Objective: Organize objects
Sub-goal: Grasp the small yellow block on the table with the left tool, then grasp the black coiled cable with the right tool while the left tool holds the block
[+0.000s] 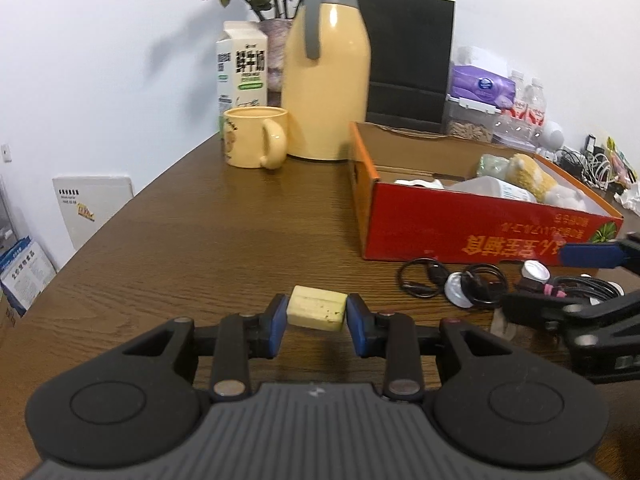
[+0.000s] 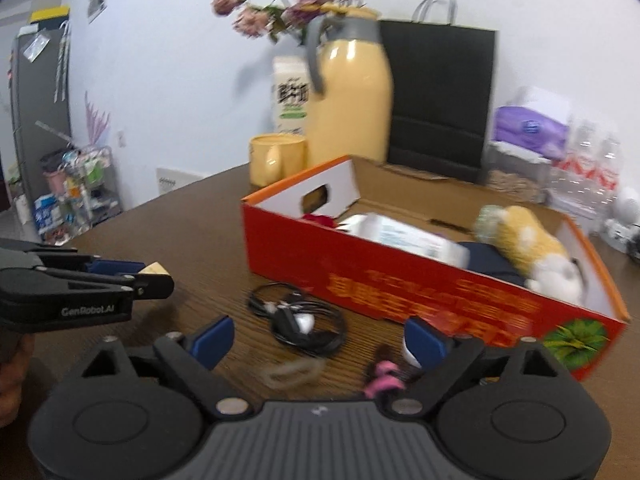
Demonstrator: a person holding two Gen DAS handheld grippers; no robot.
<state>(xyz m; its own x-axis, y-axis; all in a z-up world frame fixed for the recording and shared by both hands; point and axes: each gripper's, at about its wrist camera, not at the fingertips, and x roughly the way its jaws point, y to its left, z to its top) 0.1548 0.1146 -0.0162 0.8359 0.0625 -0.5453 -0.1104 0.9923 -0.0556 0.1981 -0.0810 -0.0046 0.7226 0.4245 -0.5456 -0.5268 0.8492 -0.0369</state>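
Note:
My left gripper (image 1: 317, 314) is shut on a pale yellow block (image 1: 317, 307) and holds it over the brown table, left of the red cardboard box (image 1: 472, 236). From the right wrist view the left gripper (image 2: 154, 274) shows at the left with the yellow block (image 2: 155, 269) between its pads. My right gripper (image 2: 320, 338) is open and empty, low over the table in front of the red box (image 2: 420, 292). Between its fingers lie a black cable with a white earbud case (image 2: 304, 322), a clear loop (image 2: 290, 372) and a pink hair tie (image 2: 382, 376).
A yellow mug (image 1: 256, 136), yellow thermos jug (image 1: 326, 68), milk carton (image 1: 242, 68) and black paper bag (image 1: 408, 64) stand at the back. The box holds a plush toy (image 2: 532, 244) and a packet (image 2: 404, 236). Cables and small caps (image 1: 456, 286) lie beside the box.

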